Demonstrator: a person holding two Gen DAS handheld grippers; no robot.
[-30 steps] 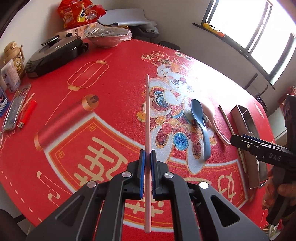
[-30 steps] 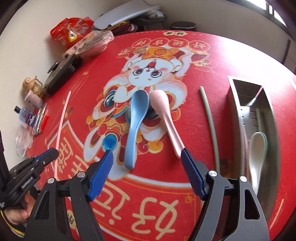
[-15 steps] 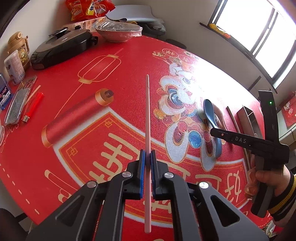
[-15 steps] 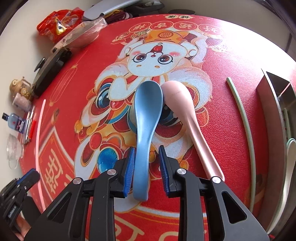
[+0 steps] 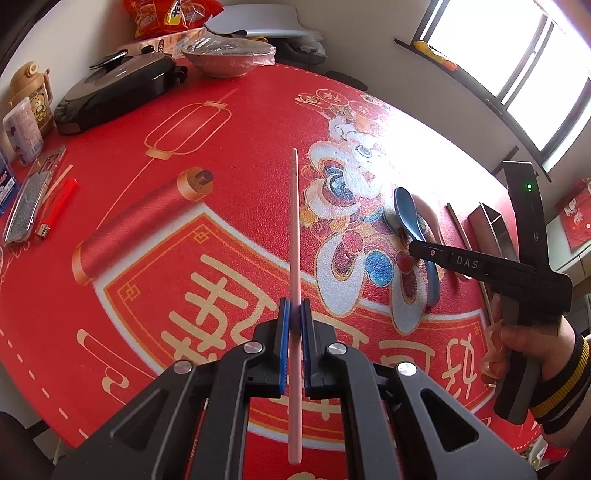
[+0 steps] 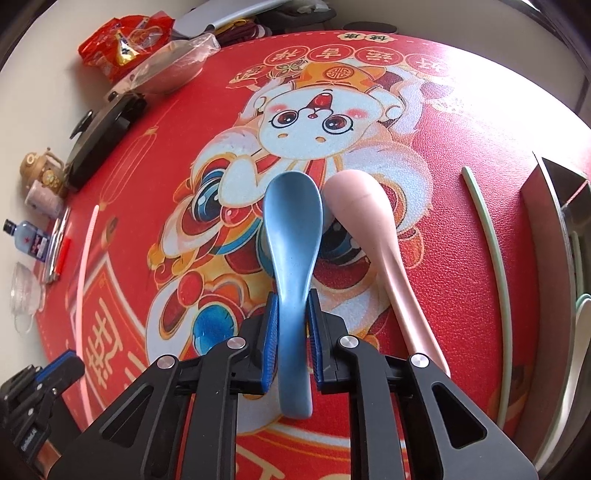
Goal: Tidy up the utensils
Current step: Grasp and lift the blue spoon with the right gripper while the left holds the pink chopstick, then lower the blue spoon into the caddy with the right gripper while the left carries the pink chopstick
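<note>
My left gripper (image 5: 294, 314) is shut on a pink chopstick (image 5: 294, 229) that points away over the red tablecloth; the chopstick also shows in the right wrist view (image 6: 86, 258). My right gripper (image 6: 292, 308) is shut on the handle of a blue spoon (image 6: 293, 229), also seen in the left wrist view (image 5: 408, 218). A pink spoon (image 6: 373, 229) lies just right of it on the cloth. A green chopstick (image 6: 491, 251) lies further right, next to a metal utensil tray (image 6: 554, 206) that holds a pale spoon (image 6: 583, 317).
At the far left table edge stand a black lidded pan (image 5: 118, 92), a covered bowl (image 5: 229, 55), snack bags (image 5: 166, 14), a cup (image 5: 22, 129), a red lighter (image 5: 55, 210) and a small bottle (image 6: 27, 236).
My right gripper moved forward onto the blue spoon and closed from wide open to shut on its handle. My left gripper kept holding the pink chopstick and shifted slightly.
</note>
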